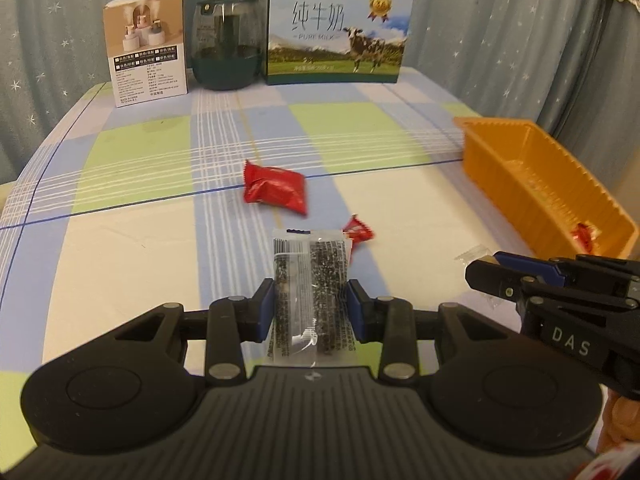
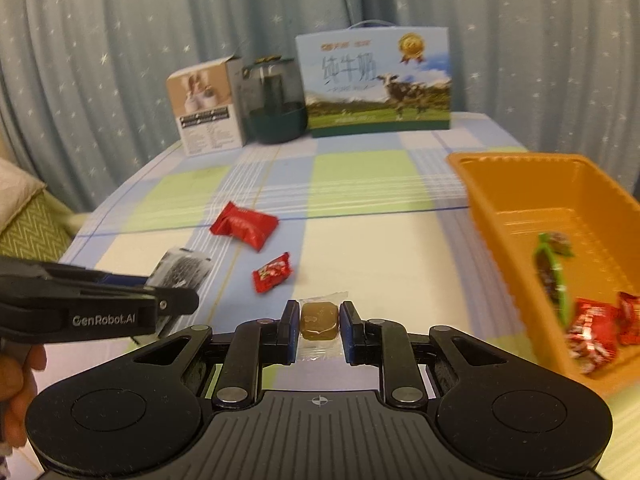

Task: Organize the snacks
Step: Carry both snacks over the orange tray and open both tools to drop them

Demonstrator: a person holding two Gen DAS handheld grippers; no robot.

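Clear plastic crinkles around the dark seaweed-like snack packet (image 1: 310, 292), pinched at its long sides by the left gripper (image 1: 311, 308) above the counter (image 1: 140, 240). Its long axis runs straight ahead along the fingers, the sealed blue-edged end pointing away toward the milk box (image 1: 340, 32). Only the middle is gripped, so the slick film could slide out or sag forward on the way to the orange tray (image 1: 496, 168).

A small brown candy (image 2: 319, 321) in a clear wrapper sits squeezed between the right gripper (image 2: 319, 326) pads, its short body set crosswise and its wrapper tails fore and aft. Such a narrow hold could let it twist or pop free.

Both grippers hang close together, so crossing toward the tray risks a bump. On the counter remain a large red packet (image 1: 276, 190) and a small red candy (image 1: 358, 232). Several wrapped sweets already lie in the tray.
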